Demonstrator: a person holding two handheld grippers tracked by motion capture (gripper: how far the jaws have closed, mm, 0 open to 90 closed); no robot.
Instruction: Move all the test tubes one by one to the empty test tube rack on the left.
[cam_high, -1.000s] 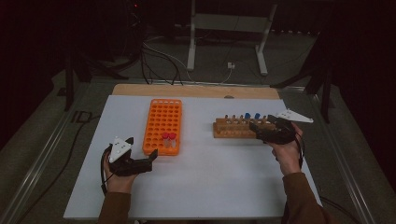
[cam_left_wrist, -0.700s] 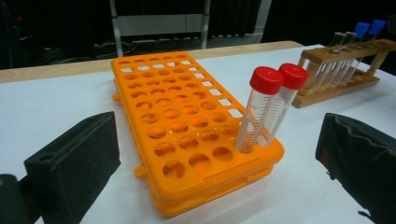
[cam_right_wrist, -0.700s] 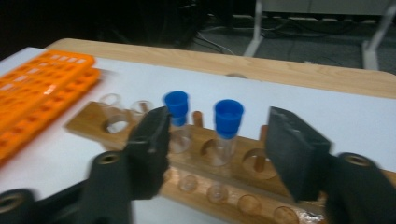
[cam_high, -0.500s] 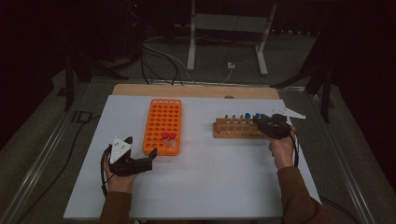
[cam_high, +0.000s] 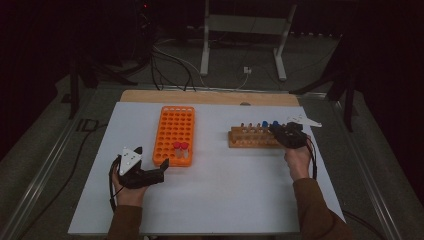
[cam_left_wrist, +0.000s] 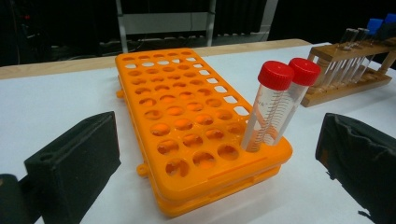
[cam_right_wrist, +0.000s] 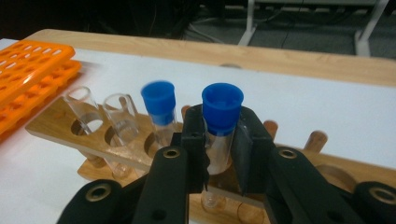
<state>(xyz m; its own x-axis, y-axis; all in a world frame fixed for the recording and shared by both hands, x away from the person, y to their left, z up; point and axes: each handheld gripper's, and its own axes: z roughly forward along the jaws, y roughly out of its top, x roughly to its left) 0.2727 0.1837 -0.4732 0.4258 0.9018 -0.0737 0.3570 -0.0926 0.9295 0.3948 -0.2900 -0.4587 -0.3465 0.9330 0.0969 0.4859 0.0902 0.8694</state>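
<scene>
Right tongs (cam_right_wrist: 219, 149) pinch the blue-capped tube (cam_right_wrist: 220, 126) below its cap for lifting from the wooden rack (cam_right_wrist: 116, 149); left tongs (cam_left_wrist: 210, 158) rest spread, idle.

left gripper (cam_high: 159, 173) rests low with jaws spread wide; right gripper (cam_right_wrist: 219, 144) is reached forward, jaws pinched together.

No legible text, brand or number found. The red-capped tubes (cam_left_wrist: 275, 107) carry printed graduation marks. These are too blurred to read.

Two red-capped tubes (cam_left_wrist: 280, 105) lean together in the orange rack's (cam_left_wrist: 187, 126) near corner, between parted fingers (cam_left_wrist: 74, 163).
</scene>
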